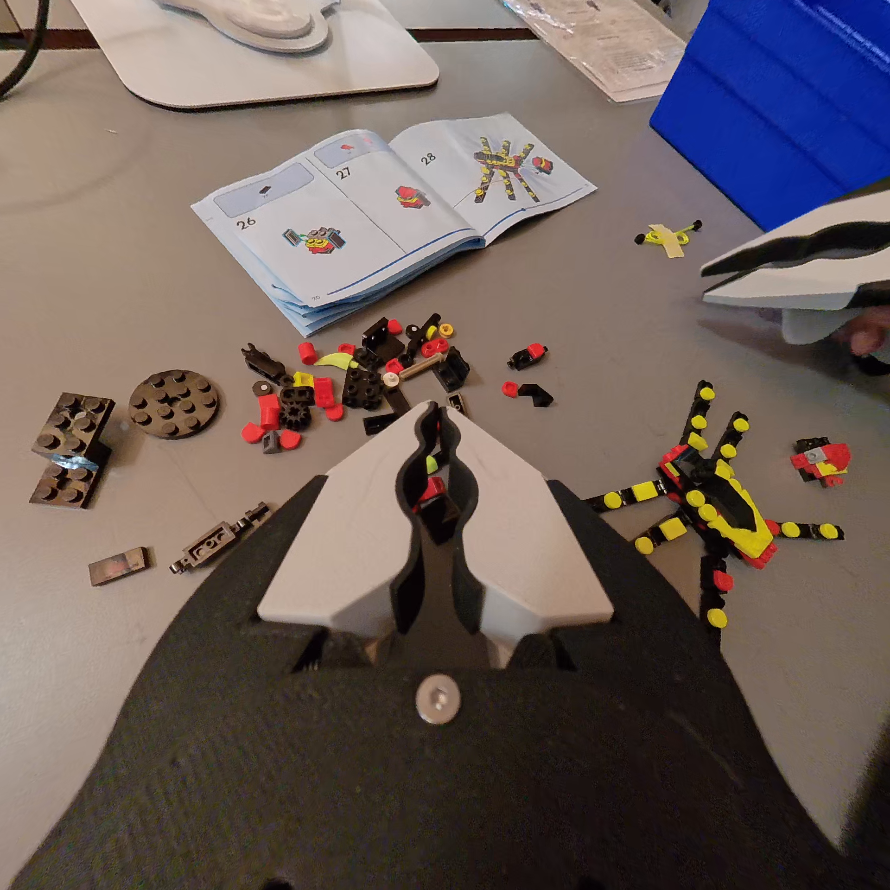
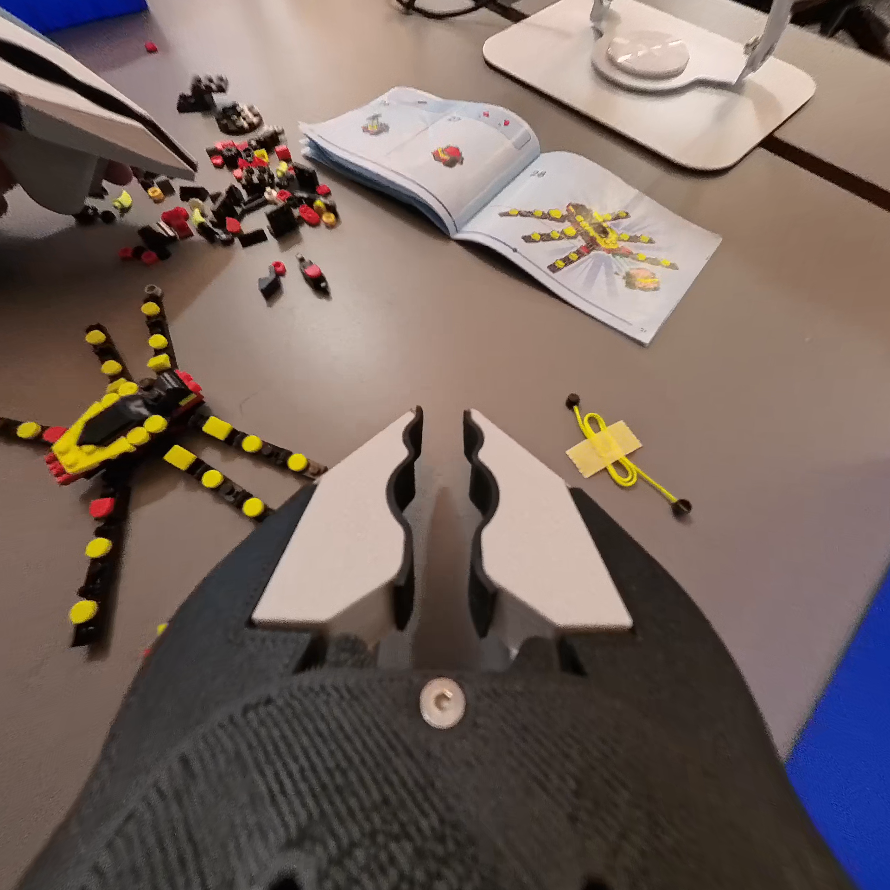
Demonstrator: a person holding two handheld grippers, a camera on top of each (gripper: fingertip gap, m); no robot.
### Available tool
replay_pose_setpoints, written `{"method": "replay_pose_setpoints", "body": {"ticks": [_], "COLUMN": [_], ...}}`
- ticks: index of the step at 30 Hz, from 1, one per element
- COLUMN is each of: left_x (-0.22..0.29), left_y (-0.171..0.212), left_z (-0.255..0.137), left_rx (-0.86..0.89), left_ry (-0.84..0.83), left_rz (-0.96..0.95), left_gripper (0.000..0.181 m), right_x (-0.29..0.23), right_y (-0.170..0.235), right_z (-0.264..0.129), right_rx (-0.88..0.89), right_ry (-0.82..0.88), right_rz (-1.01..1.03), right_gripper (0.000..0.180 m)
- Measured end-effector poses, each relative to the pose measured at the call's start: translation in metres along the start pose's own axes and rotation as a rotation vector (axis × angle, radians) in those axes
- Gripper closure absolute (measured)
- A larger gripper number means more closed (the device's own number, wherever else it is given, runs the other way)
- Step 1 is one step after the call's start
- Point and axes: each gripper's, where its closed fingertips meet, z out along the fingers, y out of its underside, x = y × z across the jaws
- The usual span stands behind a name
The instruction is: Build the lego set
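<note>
Left tongs (image 1: 440,414), nearest camera, clamped on small red-and-black brick cluster (image 1: 436,496), tips over near edge of loose brick pile (image 1: 356,375). Spider body (image 1: 713,510) lies right of left tongs on tabletop (image 1: 481,289), long axis pointing away. Right tongs (image 2: 442,419) apart, empty, spider body to their left, nearer. Open instruction booklet (image 1: 385,212) beyond pile.

Open blue booklet (image 1: 385,216) bears what seem step numbers.

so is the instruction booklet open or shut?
Open. The instruction booklet lies spread flat on the table, two facing pages up, its spine crease visible in the middle in both wrist views.
</note>
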Motion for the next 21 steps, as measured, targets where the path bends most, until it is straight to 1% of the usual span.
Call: {"method": "replay_pose_setpoints", "body": {"ticks": [5, 9, 11, 14, 16, 17, 19, 21], "left_x": [-0.001, -0.001, -0.001, -0.001, 0.0, 0.0, 0.001, 0.001], "left_y": [-0.001, -0.001, -0.001, -0.001, -0.001, -0.001, -0.002, -0.002], "left_z": [-0.001, -0.001, -0.002, -0.001, -0.001, -0.001, -0.001, 0.0], "left_rx": [0.006, 0.004, 0.007, 0.008, 0.007, 0.008, 0.01, 0.006], "left_ry": [-0.006, -0.008, -0.009, -0.006, -0.003, -0.001, -0.001, -0.007], "left_rz": [0.002, 0.0, -0.001, -0.005, -0.008, -0.008, -0.008, -0.007], "left_gripper": [0.181, 0.181, 0.181, 0.181, 0.181, 0.181, 0.181, 0.181], "right_x": [-0.012, -0.031, -0.04, -0.046, -0.046, -0.044, -0.039, -0.036], "right_y": [-0.015, -0.022, -0.024, -0.02, -0.015, -0.015, -0.015, -0.016], "right_z": [-0.015, -0.027, -0.035, -0.043, -0.047, -0.047, -0.044, -0.041], "right_rx": [0.052, 0.069, 0.078, 0.079, 0.074, 0.076, 0.081, 0.088], "right_ry": [-0.02, -0.084, -0.115, -0.117, -0.113, -0.103, -0.077, -0.061], "right_rz": [-0.017, -0.068, -0.106, -0.14, -0.162, -0.174, -0.179, -0.174], "right_gripper": [0.158, 0.149, 0.146, 0.144, 0.166, 0.172, 0.17, 0.174]}}
